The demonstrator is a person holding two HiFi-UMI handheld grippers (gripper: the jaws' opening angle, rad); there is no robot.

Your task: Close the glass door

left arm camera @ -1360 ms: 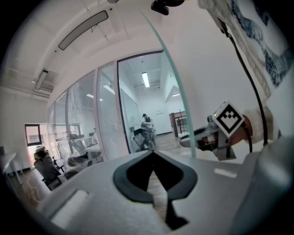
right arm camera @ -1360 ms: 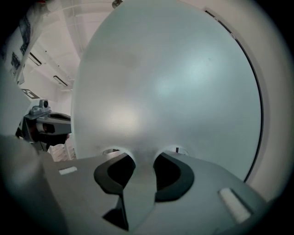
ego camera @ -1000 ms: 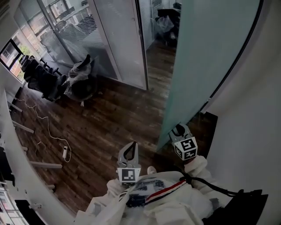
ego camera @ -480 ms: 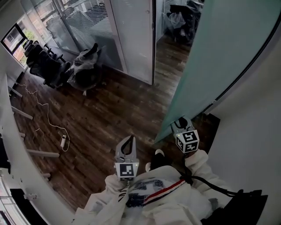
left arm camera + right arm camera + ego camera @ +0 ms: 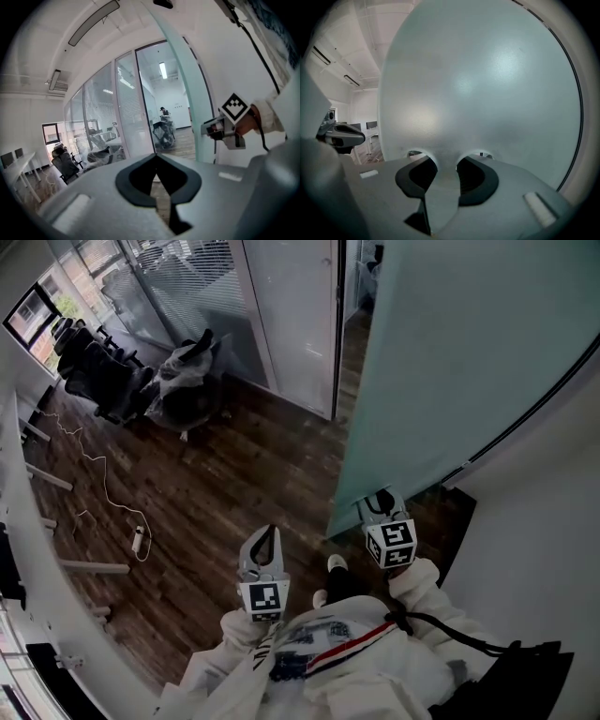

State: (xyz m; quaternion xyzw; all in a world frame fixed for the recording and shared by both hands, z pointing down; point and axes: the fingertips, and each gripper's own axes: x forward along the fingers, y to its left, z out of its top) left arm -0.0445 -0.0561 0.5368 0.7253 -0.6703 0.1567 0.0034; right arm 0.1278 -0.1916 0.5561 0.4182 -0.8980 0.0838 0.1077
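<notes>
The frosted, pale green glass door fills the upper right of the head view, and its lower corner is just in front of the person. My right gripper is at that lower edge. In the right gripper view the door fills the picture. My right gripper has its tips close against the glass face, and its jaws are opening with nothing clamped between them. My left gripper hovers over the wooden floor to the door's left, shut and empty. The left gripper view shows the left gripper, the door's edge and the right gripper.
A glass partition wall with a white frame stands beyond the door gap. Office chairs and a plastic-wrapped chair sit at far left. A power strip with cable lies on the floor. A white wall closes the right.
The door has swung toward the partition frame, narrowing the gap beside it. Both grippers have travelled forward, the right one staying at the door's lower edge.
</notes>
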